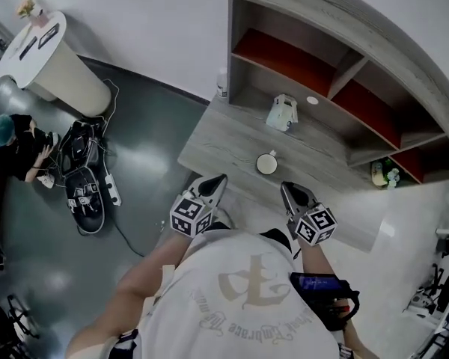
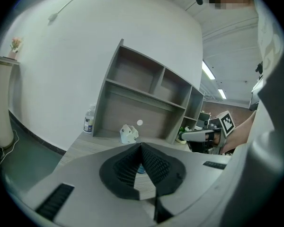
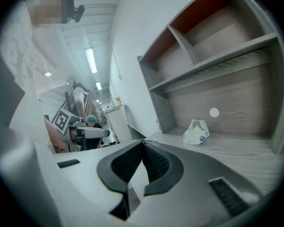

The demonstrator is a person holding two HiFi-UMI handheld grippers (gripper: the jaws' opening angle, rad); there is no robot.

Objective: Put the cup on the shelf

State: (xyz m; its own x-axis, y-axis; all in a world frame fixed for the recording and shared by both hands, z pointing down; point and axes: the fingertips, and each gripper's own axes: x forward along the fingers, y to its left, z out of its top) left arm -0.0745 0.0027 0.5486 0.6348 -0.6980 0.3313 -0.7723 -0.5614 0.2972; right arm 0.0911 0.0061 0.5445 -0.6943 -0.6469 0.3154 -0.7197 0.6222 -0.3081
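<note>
A small white cup (image 1: 267,163) stands upright on the grey wooden desk (image 1: 224,144), in front of the grey shelf unit (image 1: 337,73) with red back panels. My left gripper (image 1: 222,177) is to the cup's left and a little nearer me, my right gripper (image 1: 285,186) just right of it; neither touches it. In the left gripper view the jaws (image 2: 142,145) meet at their tips, empty, facing the shelf (image 2: 146,98). The right gripper's jaws (image 3: 143,142) are likewise shut and empty, facing the shelf (image 3: 217,65). Both gripper bodies hide the cup in their own views.
A crumpled white bag (image 1: 282,113) (image 2: 128,134) (image 3: 196,132) lies in the shelf's bottom bay. A plastic bottle (image 1: 222,83) (image 2: 89,121) stands at the desk's far left corner. A round white table (image 1: 52,58), cables and gear (image 1: 86,178) and a seated person (image 1: 15,144) are on the left.
</note>
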